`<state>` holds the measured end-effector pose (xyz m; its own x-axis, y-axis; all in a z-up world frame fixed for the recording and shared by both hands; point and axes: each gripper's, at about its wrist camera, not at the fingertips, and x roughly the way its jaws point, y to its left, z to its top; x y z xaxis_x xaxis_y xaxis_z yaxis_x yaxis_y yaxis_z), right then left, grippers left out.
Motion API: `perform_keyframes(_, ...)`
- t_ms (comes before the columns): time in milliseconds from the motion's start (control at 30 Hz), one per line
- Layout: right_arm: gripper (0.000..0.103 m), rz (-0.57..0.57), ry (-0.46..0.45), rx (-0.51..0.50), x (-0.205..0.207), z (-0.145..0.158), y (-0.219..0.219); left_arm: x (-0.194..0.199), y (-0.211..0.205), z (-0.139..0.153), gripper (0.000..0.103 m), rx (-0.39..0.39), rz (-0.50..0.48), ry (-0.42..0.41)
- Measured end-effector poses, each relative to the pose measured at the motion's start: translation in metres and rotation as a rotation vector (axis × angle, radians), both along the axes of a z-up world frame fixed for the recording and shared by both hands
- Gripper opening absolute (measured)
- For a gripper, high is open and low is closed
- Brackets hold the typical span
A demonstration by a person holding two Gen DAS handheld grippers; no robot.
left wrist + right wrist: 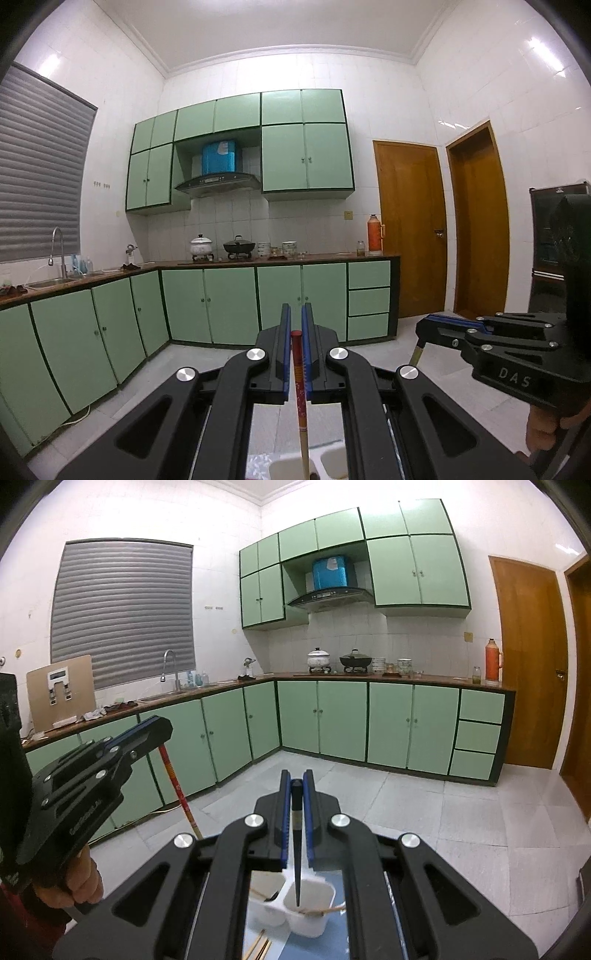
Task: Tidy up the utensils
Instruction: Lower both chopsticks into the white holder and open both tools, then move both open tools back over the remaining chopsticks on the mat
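Note:
My left gripper (296, 314) is shut on the top of a red-topped chopstick (300, 387), which hangs straight down from it. In the right wrist view this gripper (162, 725) is at the left with the red chopstick (179, 788) slanting below it. My right gripper (295, 777) is shut on a black chopstick (296, 849). The black chopstick's tip hangs in the right cup of a white two-cup holder (314, 923). The left wrist view shows the right gripper (424, 326) at the right, with a short stretch of its chopstick (416, 355) under it.
A pale chopstick (325, 910) lies across the holder's right cup, and more chopsticks (258, 949) lie on the blue mat (314, 950) below. Green cabinets (343, 720) and a counter with a sink (162, 696) run along the far walls. Brown doors (410, 229) stand at right.

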<state>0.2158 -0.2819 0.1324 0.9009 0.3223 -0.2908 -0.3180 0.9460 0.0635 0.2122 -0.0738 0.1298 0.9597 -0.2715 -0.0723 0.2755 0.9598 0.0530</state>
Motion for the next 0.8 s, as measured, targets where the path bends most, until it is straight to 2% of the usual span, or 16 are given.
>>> perform_keyframes(133,0.006,-0.013,0.032,-0.002,0.029,-0.023,0.0,0.023,-0.005,-0.02,0.005,-0.003,0.013,0.029)
perform_keyframes(400,0.006,-0.002,0.13,-0.001,0.05,-0.075,0.006,0.071,0.005,-0.079,0.006,0.001,0.046,0.173)
perform_keyframes(667,0.006,-0.008,0.221,-0.008,0.056,-0.109,0.014,0.086,0.013,-0.113,0.006,0.024,0.058,0.275)
perform_keyframes(767,0.01,-0.018,0.252,-0.007,0.056,-0.117,0.013,0.089,0.017,-0.121,0.008,0.021,0.066,0.32)
perform_keyframes(800,0.013,-0.027,0.248,-0.002,0.054,-0.117,0.01,0.087,0.019,-0.121,0.012,0.015,0.067,0.325)
